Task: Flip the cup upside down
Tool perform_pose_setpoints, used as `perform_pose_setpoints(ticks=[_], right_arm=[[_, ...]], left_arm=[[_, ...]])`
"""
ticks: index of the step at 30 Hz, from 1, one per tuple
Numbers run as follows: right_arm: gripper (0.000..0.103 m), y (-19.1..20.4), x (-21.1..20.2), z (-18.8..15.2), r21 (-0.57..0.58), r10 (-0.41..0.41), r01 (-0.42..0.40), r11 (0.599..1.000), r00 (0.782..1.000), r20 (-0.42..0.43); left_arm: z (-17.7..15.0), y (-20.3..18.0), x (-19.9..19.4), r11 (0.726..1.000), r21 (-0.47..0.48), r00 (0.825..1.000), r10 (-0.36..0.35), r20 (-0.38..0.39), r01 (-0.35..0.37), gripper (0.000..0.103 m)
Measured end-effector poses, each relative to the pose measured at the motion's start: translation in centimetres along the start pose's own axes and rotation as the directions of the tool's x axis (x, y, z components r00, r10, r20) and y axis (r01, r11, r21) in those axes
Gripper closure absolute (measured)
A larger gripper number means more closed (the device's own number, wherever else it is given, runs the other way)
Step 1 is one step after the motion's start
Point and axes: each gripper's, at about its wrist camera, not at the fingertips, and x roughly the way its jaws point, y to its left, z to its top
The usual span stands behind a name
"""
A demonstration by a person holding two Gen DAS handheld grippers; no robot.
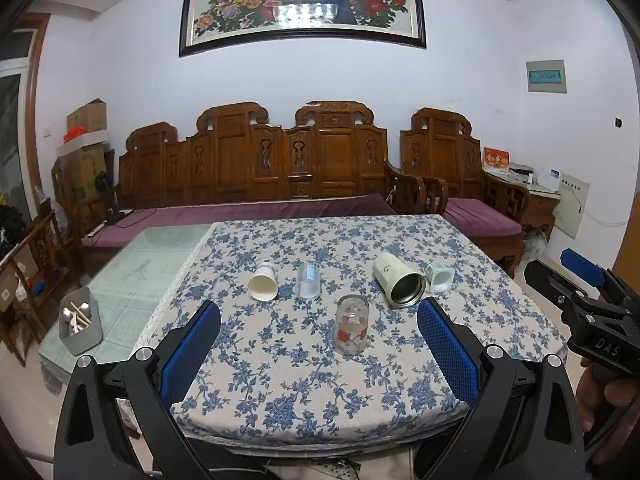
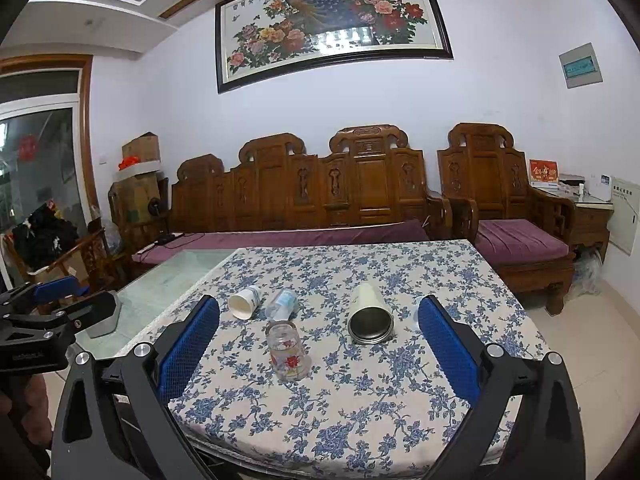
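- A glass cup point(image 1: 351, 325) with red flowers printed on it is seen standing on the blue-flowered tablecloth point(image 1: 320, 380), near the front middle of the table; whether its mouth faces up or down cannot be told.
- The left gripper point(image 1: 319, 344) is held wide apart with nothing between its blue pads, short of the glass cup.
- The right gripper point(image 2: 319, 344) is likewise spread wide and empty; in its own view the glass cup point(image 2: 289, 350) lies ahead, between the finger lines and apart from both.
- Behind the glass cup, four things are laid on their sides in a row: a white paper cup point(image 1: 263, 282), a clear plastic cup point(image 1: 308, 281), a cream steel-lined tumbler point(image 1: 399, 284) with its open mouth turned forward, and a small white cup point(image 1: 440, 277) just beside the tumbler.
- No object is placed between either gripper and the glass cup.
- A grey holder point(image 1: 81, 322) with utensils is set on the bare glass part of the table, well to the left.
- A carved wooden sofa point(image 1: 280, 160) with purple cushions is seen beyond the table.
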Motion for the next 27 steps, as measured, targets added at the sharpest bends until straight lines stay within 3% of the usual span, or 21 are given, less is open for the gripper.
perform_pose_setpoints(ticks=[27], right_arm=[[0.003,0.58,-0.14,0.06,-0.003,-0.002,0.002,1.000,1.000,0.004]], left_arm=[[0.20,0.12,-0.19,1.000,0.001,1.000,0.003,0.000,-0.003,0.008]])
